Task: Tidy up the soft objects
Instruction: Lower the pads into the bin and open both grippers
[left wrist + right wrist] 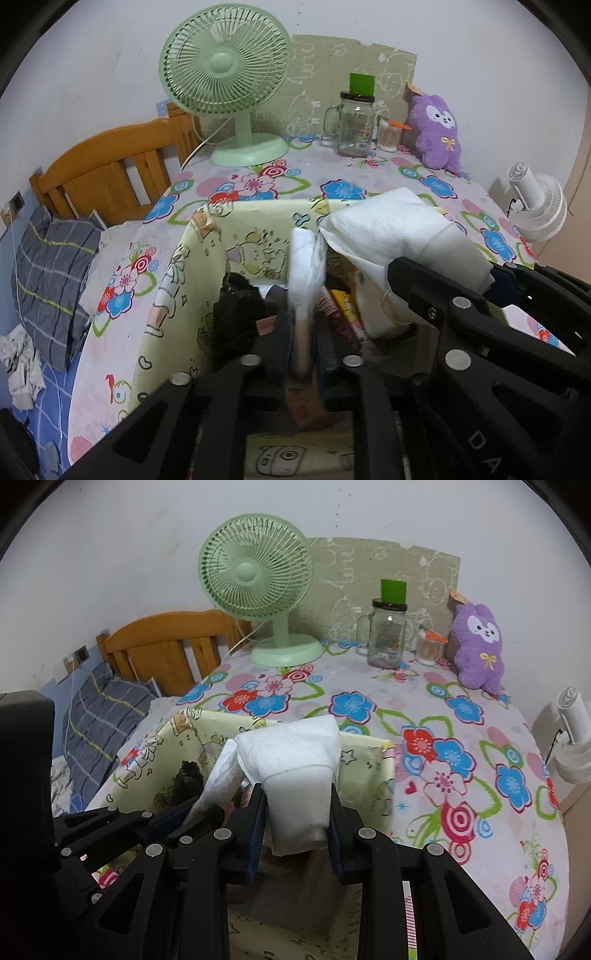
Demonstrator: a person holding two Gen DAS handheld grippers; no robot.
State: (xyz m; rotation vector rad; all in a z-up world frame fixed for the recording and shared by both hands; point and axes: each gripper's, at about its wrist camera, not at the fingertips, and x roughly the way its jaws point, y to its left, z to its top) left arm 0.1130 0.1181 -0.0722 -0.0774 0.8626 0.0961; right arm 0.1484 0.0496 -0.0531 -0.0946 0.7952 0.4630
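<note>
Right gripper (pixel 295 812) clamps the white pack (pixel 299 775); left gripper (pixel 301 332) fingers pinch a blurred pack (pixel 303 266), hiding the box (pixel 207 251) contents.

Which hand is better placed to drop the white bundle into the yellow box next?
Right. The right tongs are shut on the white bundle above the yellow box; the left tongs grip a thin white packet standing inside it.

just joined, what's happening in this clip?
A person with two handheld claws is packing soft items into the pale yellow cartoon-print fabric box on the floral tablecloth. The right claw grips a white soft packet over the box. The left claw holds a thinner white plastic-wrapped pack upright inside it.
</note>
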